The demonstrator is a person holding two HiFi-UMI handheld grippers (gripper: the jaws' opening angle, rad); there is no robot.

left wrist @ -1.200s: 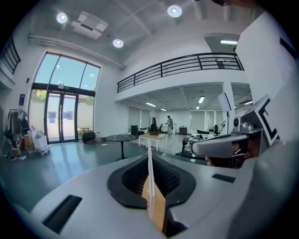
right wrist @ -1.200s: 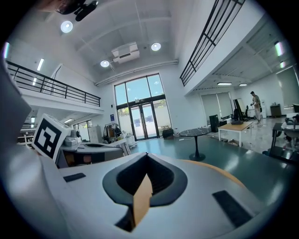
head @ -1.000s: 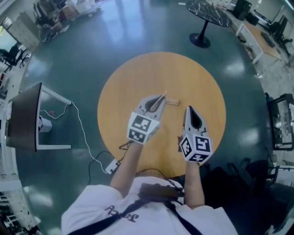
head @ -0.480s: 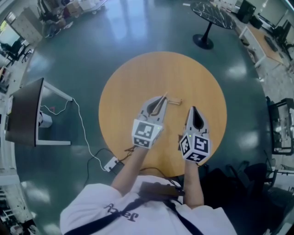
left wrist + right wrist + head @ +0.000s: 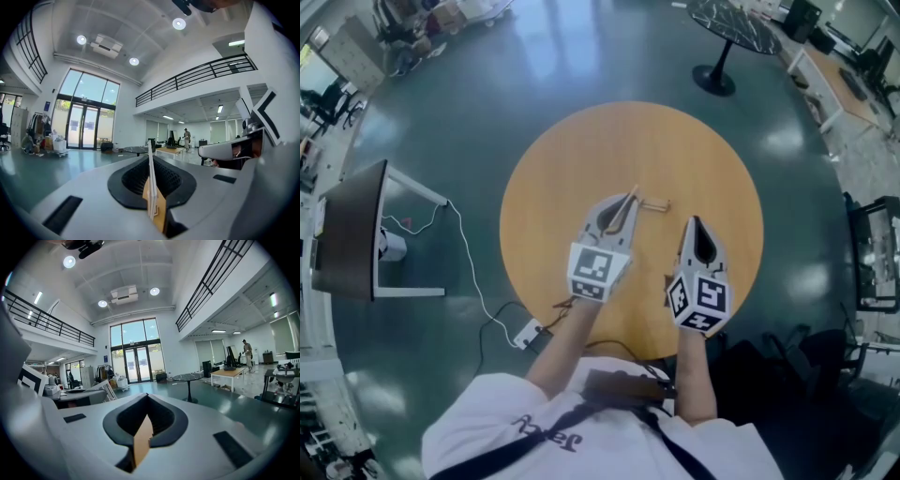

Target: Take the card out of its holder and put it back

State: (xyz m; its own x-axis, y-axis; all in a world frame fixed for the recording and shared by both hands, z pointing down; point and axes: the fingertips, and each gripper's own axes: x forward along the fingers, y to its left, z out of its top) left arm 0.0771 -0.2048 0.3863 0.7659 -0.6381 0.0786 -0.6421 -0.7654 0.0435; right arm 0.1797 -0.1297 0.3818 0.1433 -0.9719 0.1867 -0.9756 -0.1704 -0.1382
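Above the table (image 5: 581, 155), left claw (image 5: 622, 206) tight on the card (image 5: 150, 183), long axis forward; right claw (image 5: 695, 231) together, empty.

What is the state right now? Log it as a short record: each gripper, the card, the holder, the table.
left gripper: shut on the card, over the table
card: thin, white, edge-on between the left jaws, out of the holder
holder: small, lying on the table close to the card's far end; whether they touch cannot be told
right gripper: jaws together, nothing between them
table: round, wooden
task stage: card out, not yet put back
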